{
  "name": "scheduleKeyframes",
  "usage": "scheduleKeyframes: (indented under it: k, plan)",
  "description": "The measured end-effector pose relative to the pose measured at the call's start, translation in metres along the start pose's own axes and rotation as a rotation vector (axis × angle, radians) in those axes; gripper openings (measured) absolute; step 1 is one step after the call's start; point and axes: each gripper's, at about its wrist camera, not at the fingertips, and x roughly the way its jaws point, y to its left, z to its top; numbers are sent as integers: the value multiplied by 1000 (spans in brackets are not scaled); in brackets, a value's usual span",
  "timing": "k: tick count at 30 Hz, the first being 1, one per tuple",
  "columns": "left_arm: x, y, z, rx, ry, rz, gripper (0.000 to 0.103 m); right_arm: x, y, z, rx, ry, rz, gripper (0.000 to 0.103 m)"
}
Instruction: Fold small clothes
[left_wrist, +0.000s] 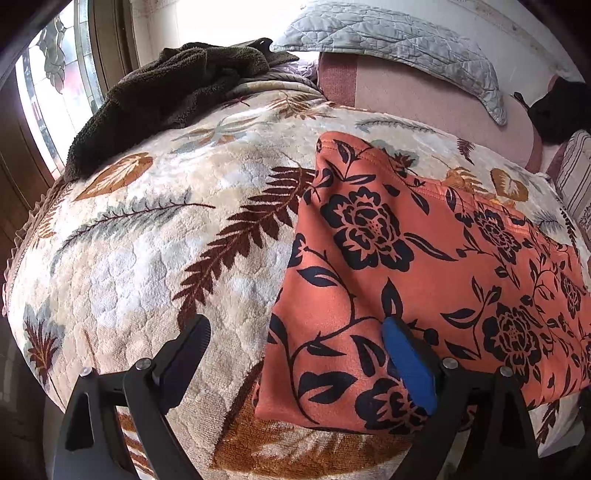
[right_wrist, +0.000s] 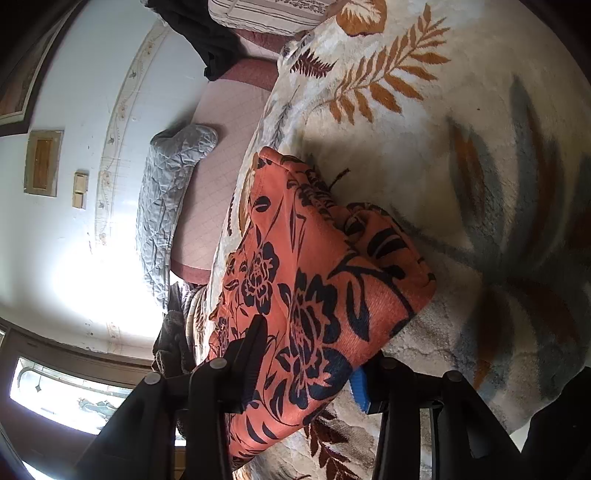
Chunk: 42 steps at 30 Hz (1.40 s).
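An orange garment with a black flower print (left_wrist: 406, 266) lies folded on a cream blanket with leaf patterns (left_wrist: 155, 258). My left gripper (left_wrist: 295, 354) is open above the garment's near left corner; its blue-padded right finger (left_wrist: 406, 369) is over the cloth and its left finger (left_wrist: 184, 362) over the blanket. In the right wrist view the garment (right_wrist: 314, 280) lies between the spread fingers of my right gripper (right_wrist: 306, 365), with its near edge draped over the jaw opening. The jaws stand wide apart, one on each side of the cloth.
A dark brown fleece (left_wrist: 166, 96) lies at the blanket's far left. A grey quilted pillow (left_wrist: 399, 48) leans on a pink sheet (left_wrist: 424, 107). A dark cloth (left_wrist: 561, 114) and a striped item (left_wrist: 576, 177) lie at the right. A window (left_wrist: 48, 85) is on the left.
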Motion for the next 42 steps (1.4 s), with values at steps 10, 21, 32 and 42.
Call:
scheduleKeyframes:
  k: [10, 21, 32, 42]
  plan:
    - [-7, 11, 6, -30, -45, 19, 94, 3, 2, -1, 2, 8, 6, 44]
    - [-11, 5, 5, -18, -65, 12, 94, 6, 2, -1, 7, 12, 20, 45]
    - [-13, 2, 4, 0, -80, 14, 94, 4, -2, 0, 22, 18, 39, 47]
    - [-13, 0, 4, 12, -83, 17, 94, 7, -1, 3, 44, 17, 64, 55]
